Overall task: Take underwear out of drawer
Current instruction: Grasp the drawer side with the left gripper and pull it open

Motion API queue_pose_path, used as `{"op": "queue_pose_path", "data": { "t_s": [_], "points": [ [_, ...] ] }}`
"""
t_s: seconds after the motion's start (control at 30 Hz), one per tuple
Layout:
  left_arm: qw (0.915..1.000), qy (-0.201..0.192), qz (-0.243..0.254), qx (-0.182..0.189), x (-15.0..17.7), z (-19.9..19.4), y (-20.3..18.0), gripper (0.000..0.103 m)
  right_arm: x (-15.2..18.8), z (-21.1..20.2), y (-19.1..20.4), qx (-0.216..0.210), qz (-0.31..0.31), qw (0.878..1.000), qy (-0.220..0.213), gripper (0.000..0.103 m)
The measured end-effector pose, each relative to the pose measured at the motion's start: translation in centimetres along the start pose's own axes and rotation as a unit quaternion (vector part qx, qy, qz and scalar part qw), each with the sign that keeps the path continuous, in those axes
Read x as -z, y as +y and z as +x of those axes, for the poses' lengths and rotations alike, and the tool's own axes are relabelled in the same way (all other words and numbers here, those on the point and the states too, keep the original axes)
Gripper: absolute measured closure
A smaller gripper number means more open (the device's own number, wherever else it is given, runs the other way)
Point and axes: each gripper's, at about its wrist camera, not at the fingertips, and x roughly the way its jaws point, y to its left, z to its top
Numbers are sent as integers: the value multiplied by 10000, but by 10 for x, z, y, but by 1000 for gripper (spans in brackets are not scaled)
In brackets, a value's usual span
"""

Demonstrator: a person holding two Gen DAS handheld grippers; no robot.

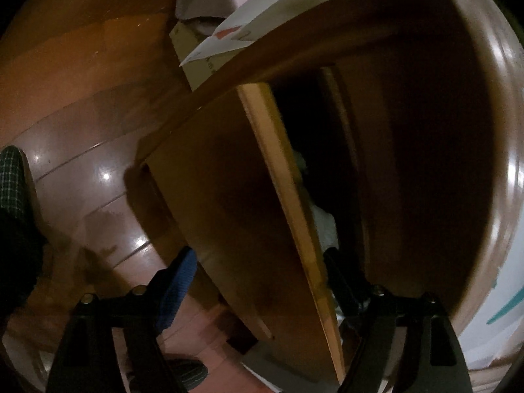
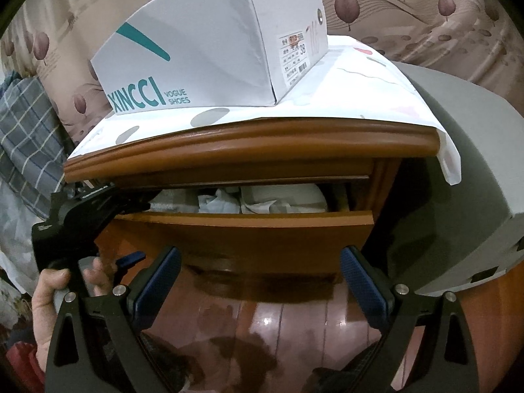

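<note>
A brown wooden nightstand has its drawer (image 2: 249, 229) pulled partly out. Pale, crumpled underwear (image 2: 229, 201) lies inside it and shows as a white bit of cloth (image 1: 324, 226) in the left wrist view. My left gripper (image 1: 258, 258) is open and straddles the drawer front (image 1: 235, 196) near one end. One blue-padded finger (image 1: 178, 278) is outside the panel and the other finger (image 1: 340, 278) is inside the drawer by the cloth. A hand (image 2: 49, 288) holds that left gripper (image 2: 139, 231). My right gripper (image 2: 260, 281) hangs open in front of the drawer, holding nothing.
A white shoe box (image 2: 203, 52) sits on a dotted white cloth (image 2: 360, 91) over the nightstand top (image 2: 249, 144). A grey bulk (image 2: 458, 163) stands to the right and plaid fabric (image 2: 26, 137) to the left. The wooden floor (image 1: 82, 98) is glossy. A plaid-clad foot (image 1: 13, 180) stands nearby.
</note>
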Motion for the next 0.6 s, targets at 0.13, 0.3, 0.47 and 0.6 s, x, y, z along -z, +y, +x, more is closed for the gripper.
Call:
{"op": "queue_pose_path", "data": {
  "t_s": [0.13, 0.3, 0.47, 0.6],
  "points": [
    [9998, 12, -179, -64, -5, 7, 2, 18, 0, 0, 1, -9, -3, 10000, 7, 7],
    [9992, 9, -323, -236, -10, 12, -1, 14, 0, 1, 1, -8, -23, 10000, 39, 7],
    [9982, 123, -482, -346, -15, 13, -4, 9, 0, 1, 0, -5, -10, 10000, 38, 7],
    [9985, 175, -341, -388, -16, 10, -7, 9, 0, 1, 0, 6, -15, 10000, 36, 7]
  ]
}}
